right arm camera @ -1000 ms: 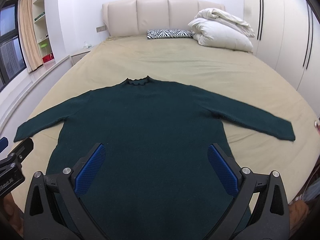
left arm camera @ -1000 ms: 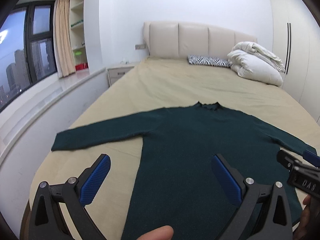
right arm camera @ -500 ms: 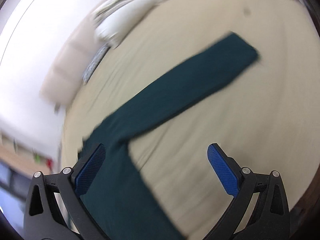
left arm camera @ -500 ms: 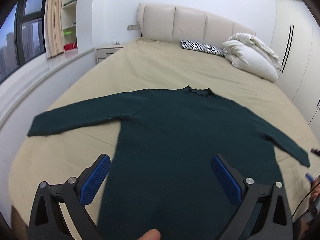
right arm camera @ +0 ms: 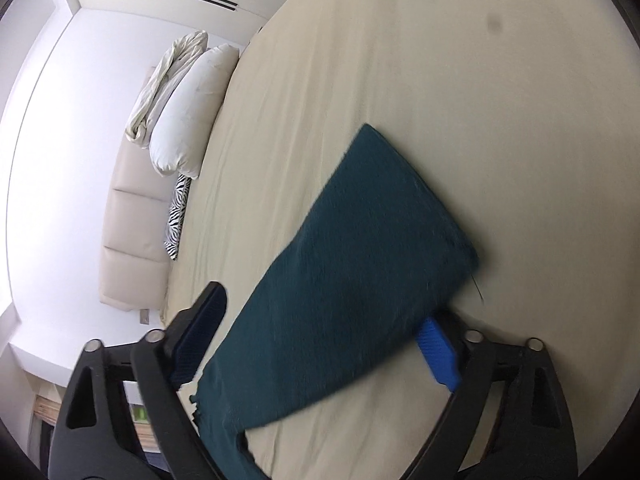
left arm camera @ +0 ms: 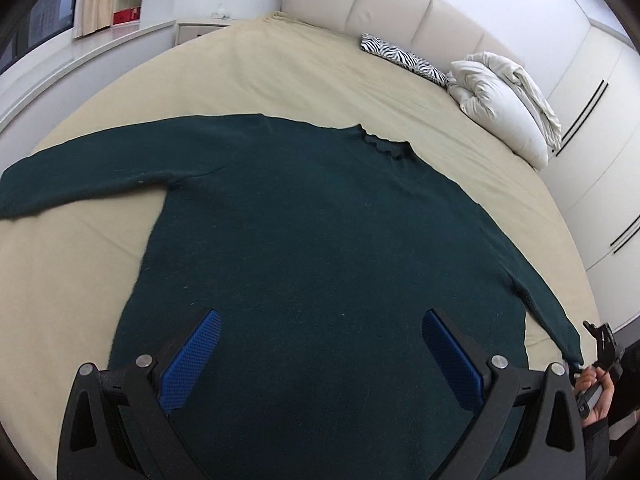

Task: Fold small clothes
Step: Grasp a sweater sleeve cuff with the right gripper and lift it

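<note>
Sweater (left arm camera: 320,240), dark green knit, lies flat and face up on the beige bed sheet (left arm camera: 280,80), collar toward the headboard (left arm camera: 400,8), both sleeves spread out sideways. Its hem is cut off behind the left gripper (left arm camera: 320,356) at the bottom of the left wrist view. Left sleeve end runs out of frame at the left edge.

Right sleeve (right arm camera: 352,280) fills the middle of the right wrist view; its cuff end lies flat on the sheet, the rest blurred where it runs back under the gripper. Right gripper (right arm camera: 320,344) straddles this sleeve, view rolled sideways (headboard stands at the left of the picture). Its jaws have just been closing, with the sleeve between them. The blue pad (right arm camera: 438,356) on one side sits at the sleeve's edge, the other pad is well apart from the cloth, so no clamp yet. Whether the near pad touches the knit is hard to make out.

Left gripper hangs over the sweater's lower body, tilted down, jaws wide, nothing between the pads.

Person's hand (left arm camera: 596,396) shows at the far right of the left wrist view, beside the sleeve cuff, mostly cut off. White pillow (left arm camera: 500,116) and zebra cushion (left arm camera: 404,58) lie near the headboard.
</note>
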{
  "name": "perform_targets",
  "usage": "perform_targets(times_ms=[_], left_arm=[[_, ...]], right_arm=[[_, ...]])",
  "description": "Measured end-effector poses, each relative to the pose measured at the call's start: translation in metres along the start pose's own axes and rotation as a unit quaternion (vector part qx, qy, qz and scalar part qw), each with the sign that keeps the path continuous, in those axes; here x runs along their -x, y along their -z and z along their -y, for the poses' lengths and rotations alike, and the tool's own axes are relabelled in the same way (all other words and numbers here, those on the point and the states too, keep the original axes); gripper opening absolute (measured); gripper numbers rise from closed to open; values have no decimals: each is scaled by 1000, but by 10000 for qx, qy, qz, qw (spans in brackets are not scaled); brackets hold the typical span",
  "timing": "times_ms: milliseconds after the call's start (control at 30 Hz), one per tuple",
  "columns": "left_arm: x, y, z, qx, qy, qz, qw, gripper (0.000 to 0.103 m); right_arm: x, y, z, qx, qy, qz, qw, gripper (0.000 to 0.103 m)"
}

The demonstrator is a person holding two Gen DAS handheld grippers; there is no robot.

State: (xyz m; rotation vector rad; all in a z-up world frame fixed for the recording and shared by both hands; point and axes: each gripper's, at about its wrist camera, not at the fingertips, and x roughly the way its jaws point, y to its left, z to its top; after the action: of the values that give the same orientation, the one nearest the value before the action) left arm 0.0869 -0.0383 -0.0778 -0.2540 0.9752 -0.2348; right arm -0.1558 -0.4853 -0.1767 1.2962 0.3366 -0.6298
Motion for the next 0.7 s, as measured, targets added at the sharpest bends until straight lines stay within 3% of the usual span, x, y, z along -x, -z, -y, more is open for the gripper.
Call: perform_targets(times_ms=[67,100,133,233,333,433,567,700], left_arm=[[-5,-4,1,11,122,-39,9999,102],[-6,-5,0,13,169,-30,9999,102],[-7,-7,0,15,230,-29,9997,102],[-13,-17,-5,130,450,-103,9988,102],[-16,-25,-17,296,655,-134,9973,102],[-17,-34,-28,471,845,-114,9952,102],[-15,-47,-52,828,1078,-4,9907,102],[-18,-55,-77,1203,1274,37,9845,102]], right_arm=[[-5,-14,-3,83,98,-17,9999,55],[-11,-16,-5,156,228,-44,9996,38],[-16,-26,-5,213,359,-62,9991,28],[-18,-20,-35,703,524,-50,9961,20],[-18,3,-100,1654,490,-43,9850,19],[-26,50,-172,2599,291,-244,9649,15],[-51,148,-265,3788,-281,-779,9218,15],[-84,258,-308,4349,-743,-1554,8839,15]])
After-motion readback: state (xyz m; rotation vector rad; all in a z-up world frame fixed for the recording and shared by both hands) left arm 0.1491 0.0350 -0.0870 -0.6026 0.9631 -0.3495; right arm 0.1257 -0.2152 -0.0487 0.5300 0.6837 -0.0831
